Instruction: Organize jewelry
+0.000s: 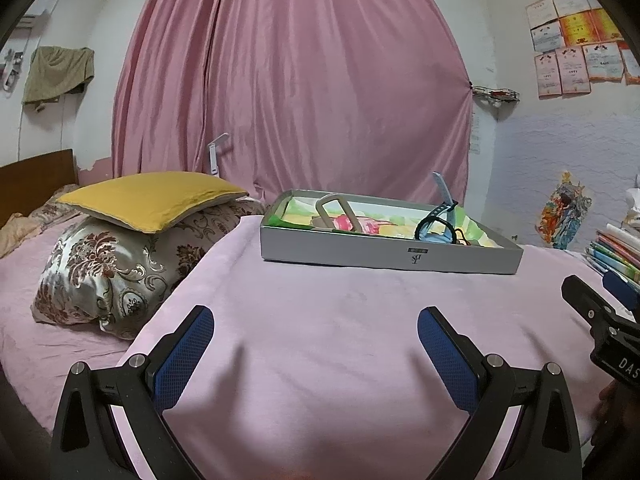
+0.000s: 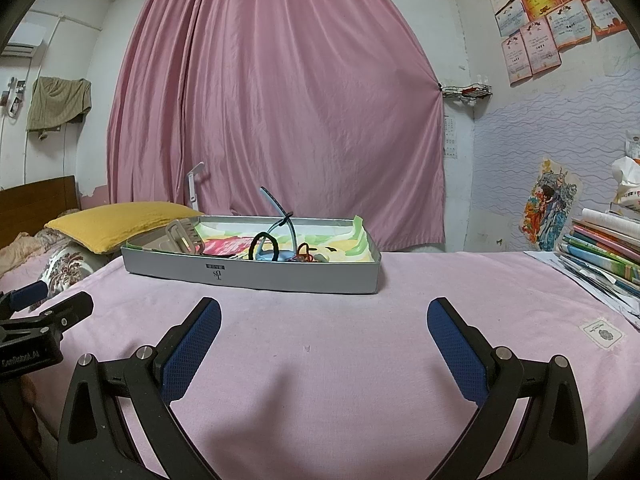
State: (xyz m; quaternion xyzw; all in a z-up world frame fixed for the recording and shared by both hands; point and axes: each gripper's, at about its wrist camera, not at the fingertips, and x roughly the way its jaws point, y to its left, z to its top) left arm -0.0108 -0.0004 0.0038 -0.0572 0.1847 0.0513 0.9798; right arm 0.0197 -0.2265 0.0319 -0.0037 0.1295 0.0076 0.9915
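Observation:
A shallow grey box (image 1: pixel 360 250) (image 2: pixel 256 274) stands on the pink cloth ahead of both grippers. Inside lie a beige hair clip (image 1: pixel 334 212) (image 2: pixel 184 236), a blue watch (image 1: pixel 442 216) (image 2: pixel 276 232) with its strap sticking up, a black hair tie (image 2: pixel 264 242) and small red bits (image 2: pixel 306 254). My left gripper (image 1: pixel 316 336) hangs open over bare cloth, well short of the box. My right gripper (image 2: pixel 324 328) is open too, nothing between its fingers. Each gripper shows at the edge of the other's view: the right gripper (image 1: pixel 600 320), the left gripper (image 2: pixel 36 320).
The pink cloth (image 1: pixel 340 320) covers a raised surface beside a bed with a yellow pillow (image 1: pixel 152 198) and a patterned pillow (image 1: pixel 108 272) on the left. A stack of books (image 2: pixel 604 256) sits at the right. A pink curtain (image 2: pixel 280 100) hangs behind.

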